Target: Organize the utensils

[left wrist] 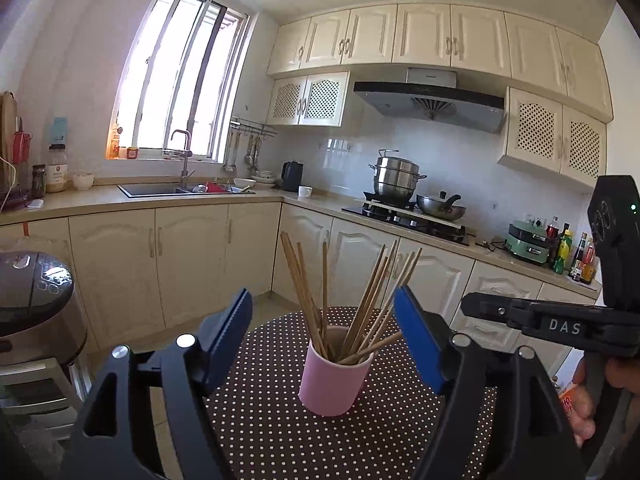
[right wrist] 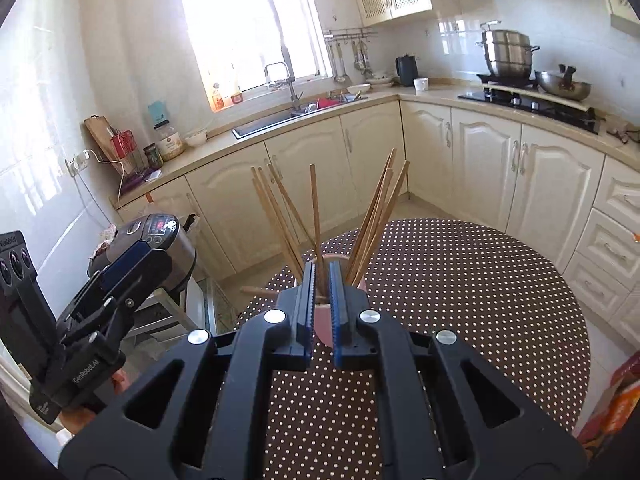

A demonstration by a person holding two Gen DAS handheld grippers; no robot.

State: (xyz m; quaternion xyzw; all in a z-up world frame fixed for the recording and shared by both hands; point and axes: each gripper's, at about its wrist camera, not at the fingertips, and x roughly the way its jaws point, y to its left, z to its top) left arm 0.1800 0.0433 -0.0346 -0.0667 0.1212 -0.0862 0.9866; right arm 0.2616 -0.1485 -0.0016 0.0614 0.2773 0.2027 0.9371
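A pink cup (left wrist: 332, 380) stands on the round table with the brown dotted cloth (left wrist: 280, 420). It holds several wooden chopsticks (left wrist: 312, 300) fanned out left and right; one leans low over the rim. My left gripper (left wrist: 322, 296) is open wide, short of the cup, with nothing between its blue pads. My right gripper (right wrist: 321, 270) is shut and empty, its fingers just in front of the cup (right wrist: 321, 326) and hiding most of it. Chopsticks (right wrist: 316, 208) rise behind the fingers. From the left wrist, the right gripper (left wrist: 466, 306) shows to the right of the cup, apart from it.
A rice cooker (left wrist: 36, 296) sits on a stand left of the table. An orange packet (right wrist: 616, 404) lies at the table's right edge. Cabinets, a sink (left wrist: 160, 189) and a stove with pots (left wrist: 400, 200) line the far walls.
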